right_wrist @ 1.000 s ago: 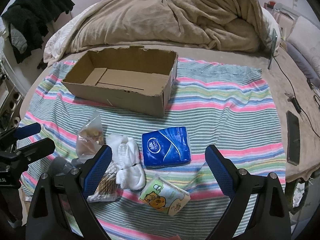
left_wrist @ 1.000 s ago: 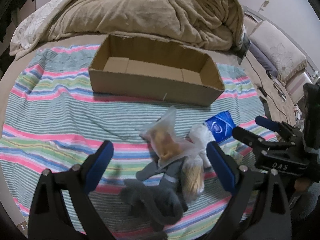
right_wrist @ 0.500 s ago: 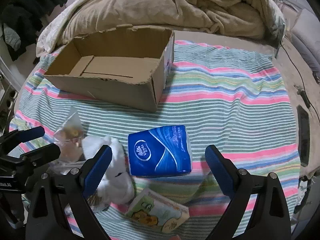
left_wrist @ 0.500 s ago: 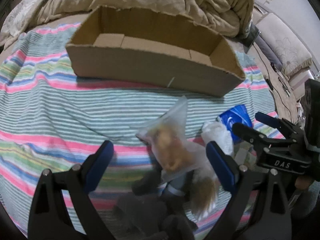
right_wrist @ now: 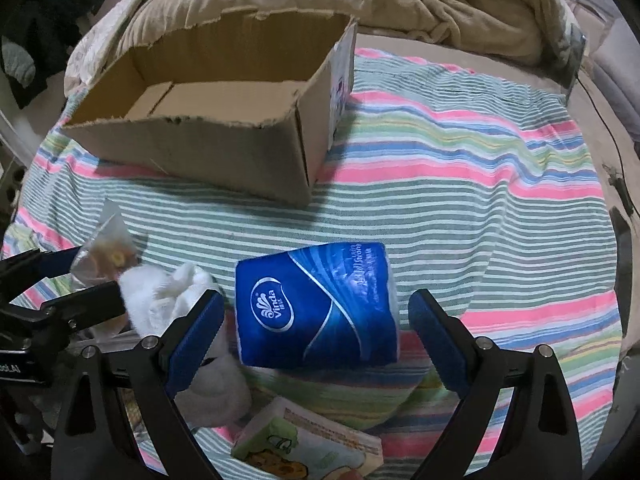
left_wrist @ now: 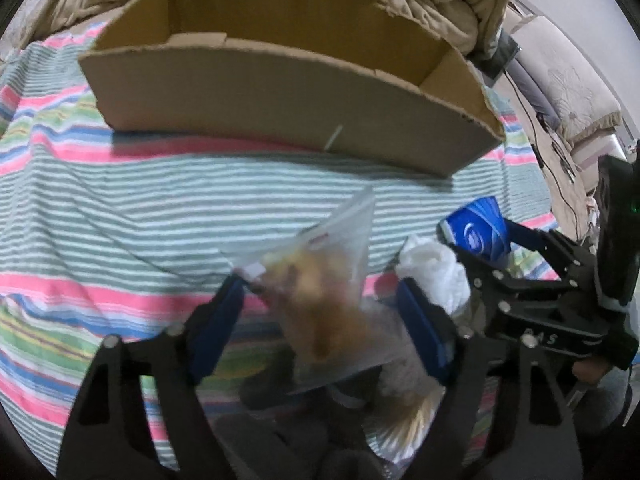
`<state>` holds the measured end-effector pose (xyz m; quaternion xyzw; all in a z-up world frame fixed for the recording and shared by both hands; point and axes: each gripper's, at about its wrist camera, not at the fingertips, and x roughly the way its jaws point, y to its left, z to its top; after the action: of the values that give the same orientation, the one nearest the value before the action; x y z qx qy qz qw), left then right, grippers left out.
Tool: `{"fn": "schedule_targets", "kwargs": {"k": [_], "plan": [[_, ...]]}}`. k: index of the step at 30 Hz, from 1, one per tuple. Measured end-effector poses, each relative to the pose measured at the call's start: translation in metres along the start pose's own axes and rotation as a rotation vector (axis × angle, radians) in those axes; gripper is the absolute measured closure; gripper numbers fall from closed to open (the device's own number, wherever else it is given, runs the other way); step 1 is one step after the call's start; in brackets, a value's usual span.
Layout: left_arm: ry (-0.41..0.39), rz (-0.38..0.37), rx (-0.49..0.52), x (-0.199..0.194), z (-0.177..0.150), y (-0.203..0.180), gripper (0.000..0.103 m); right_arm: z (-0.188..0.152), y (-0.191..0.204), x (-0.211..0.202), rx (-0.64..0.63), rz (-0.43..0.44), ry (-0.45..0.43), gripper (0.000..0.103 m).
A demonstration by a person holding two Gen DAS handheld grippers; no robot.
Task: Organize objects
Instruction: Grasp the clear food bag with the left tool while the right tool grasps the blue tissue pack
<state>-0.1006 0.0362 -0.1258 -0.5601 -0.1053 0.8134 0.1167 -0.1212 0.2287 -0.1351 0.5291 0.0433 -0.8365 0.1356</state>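
Two grippers at work over a striped blanket [right_wrist: 460,168] on a bed.

Left gripper [left_wrist: 320,312]: fingers apart, straddling a clear zip bag of snacks [left_wrist: 320,288]. Bag sits between the fingers, its top corner reaching beyond the tips; whether the pads touch it cannot be told through the blur. White socks [left_wrist: 434,268] lie just outside the right finger; grey socks [left_wrist: 280,432] sit under the bag, near the finger bases.

Right gripper [right_wrist: 316,316]: fingers apart, bracketing a blue tissue pack [right_wrist: 316,304] with a gap at each side. A green cartoon tissue packet [right_wrist: 308,448] lies nearer than the fingertips, between the finger bases.

Cardboard box [right_wrist: 208,152]: open, nothing seen inside, well beyond both sets of fingertips.

Handling note, as a judgement: close squarely on the tissue pack's middle. The bag is slippery and limp; pinch its filled part, not the loose film, and avoid catching the socks.
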Motion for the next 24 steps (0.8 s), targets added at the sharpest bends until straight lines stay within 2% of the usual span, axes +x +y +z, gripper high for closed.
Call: {"fn": "schedule_targets", "kwargs": {"k": [4, 7, 13, 19, 24], "plan": [[-0.005, -0.02, 0.002, -0.001, -0.002, -0.002, 0.041, 0.0, -0.001, -0.002, -0.008, -0.026, -0.015, 0.025], [-0.016, -0.022, 0.004, -0.004, -0.003, -0.003, 0.047, -0.001, -0.007, -0.007, 0.001, -0.009, -0.027, 0.028], [-0.047, -0.025, 0.02, -0.015, -0.003, -0.008, 0.054, -0.001, -0.01, -0.024, 0.006, -0.002, -0.066, 0.029], [-0.088, -0.034, 0.032, -0.029, -0.007, -0.009, 0.055, 0.005, -0.003, -0.043, -0.005, 0.019, -0.114, 0.029], [-0.111, -0.04, 0.039, -0.039, -0.006, -0.007, 0.061, 0.013, 0.0, -0.059, -0.005, 0.039, -0.152, 0.029]]}}
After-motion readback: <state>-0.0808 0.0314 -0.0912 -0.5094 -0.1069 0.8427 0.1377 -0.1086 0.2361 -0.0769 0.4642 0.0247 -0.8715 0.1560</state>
